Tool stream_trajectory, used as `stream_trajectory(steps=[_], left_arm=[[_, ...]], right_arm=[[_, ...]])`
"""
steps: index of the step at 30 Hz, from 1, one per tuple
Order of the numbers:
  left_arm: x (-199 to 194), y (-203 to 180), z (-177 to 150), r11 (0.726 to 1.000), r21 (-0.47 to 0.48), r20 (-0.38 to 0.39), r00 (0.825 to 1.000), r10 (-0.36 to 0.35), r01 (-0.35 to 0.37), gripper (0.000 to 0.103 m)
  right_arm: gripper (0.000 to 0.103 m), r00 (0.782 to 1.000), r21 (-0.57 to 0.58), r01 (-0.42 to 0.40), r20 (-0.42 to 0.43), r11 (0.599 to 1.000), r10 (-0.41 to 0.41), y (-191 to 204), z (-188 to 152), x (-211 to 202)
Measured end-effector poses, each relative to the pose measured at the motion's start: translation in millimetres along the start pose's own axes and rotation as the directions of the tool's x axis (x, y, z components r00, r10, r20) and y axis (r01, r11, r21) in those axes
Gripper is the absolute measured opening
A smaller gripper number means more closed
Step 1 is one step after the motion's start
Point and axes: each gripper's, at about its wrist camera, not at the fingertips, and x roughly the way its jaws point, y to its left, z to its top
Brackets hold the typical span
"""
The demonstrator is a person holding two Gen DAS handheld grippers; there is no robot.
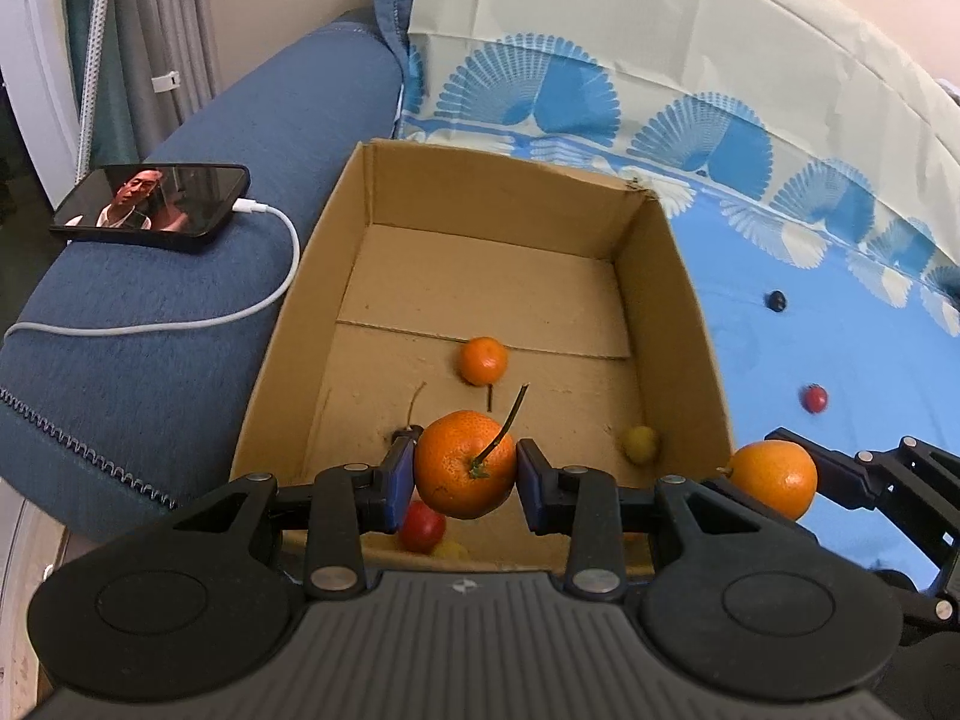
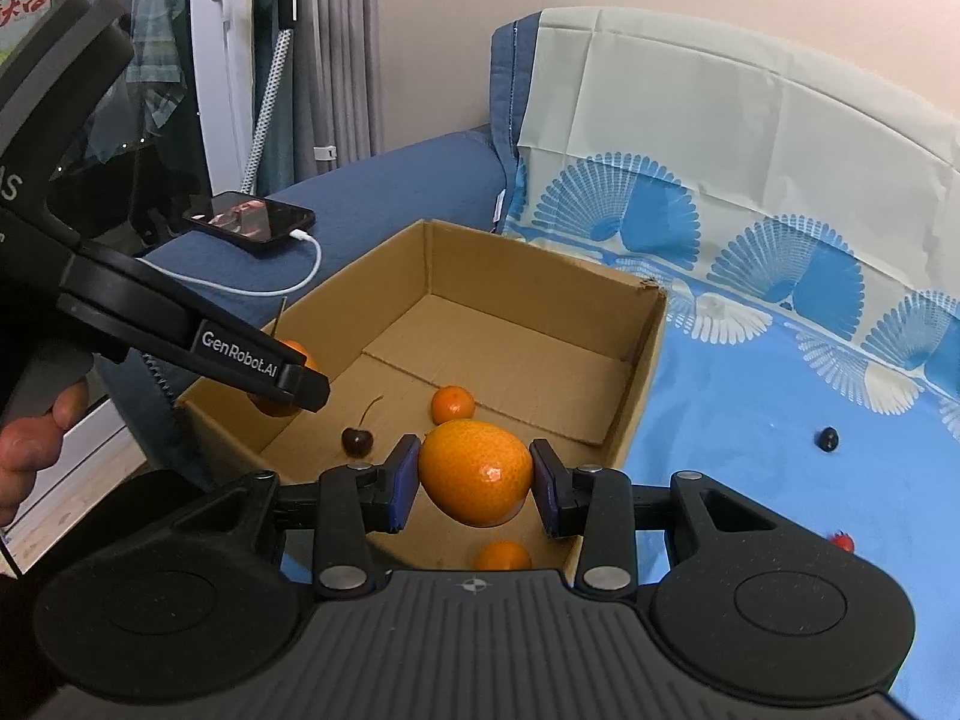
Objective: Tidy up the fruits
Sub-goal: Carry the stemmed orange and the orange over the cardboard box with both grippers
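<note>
Left wrist view
- Left gripper (image 1: 465, 477): I see my two blue pads clamped on one stemmed tangerine (image 1: 465, 465), held above the near end of the cardboard box (image 1: 492, 192).
- Tangerines, counted: three. The one I hold, one small tangerine (image 1: 483, 360) lying on the box floor beyond it, and one more at the right, outside the box wall, in the other gripper.
- Red fruit, counted: two. One red cherry tomato (image 1: 422, 527) in the box just below my left pad, one red fruit (image 1: 815, 398) out on the blue cloth (image 1: 780, 252).
- Yellow fruit: one yellow fruit (image 1: 640, 444) by the right wall of the box; a second yellowish one shows at the near wall, mostly hidden.
- Dark berry (image 1: 777, 300): one, on the cloth, well apart from the box.
- Phone (image 1: 153, 204): one, on the blue sofa arm (image 1: 198, 348), with one white cable (image 1: 264, 306) plugged in.

Right wrist view
- Right gripper (image 2: 475, 480): pads clamped on one large tangerine (image 2: 475, 473), over the near right part of the box.
- Tangerines, counted: four. Mine, one small on the floor, one at the near wall under my gripper, one half hidden behind the left gripper's finger.
- Dark cherry (image 2: 357, 440): one, stem up, on the box floor.
- On the cloth: one dark berry, one red fruit at the edge.
- Hand (image 2: 30, 438): one, on the left gripper's handle.
</note>
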Motion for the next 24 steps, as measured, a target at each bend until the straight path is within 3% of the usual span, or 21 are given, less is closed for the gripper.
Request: stream_trajectory(steps=[24], left_arm=[[98, 7, 4, 0.997, 0.032, -0.136, 0.988, 0.071, -0.067, 0.040]], right_arm=[[0.041, 0.992, -0.039, -0.030, -0.126, 0.999, 0.024, -3, -7, 92]])
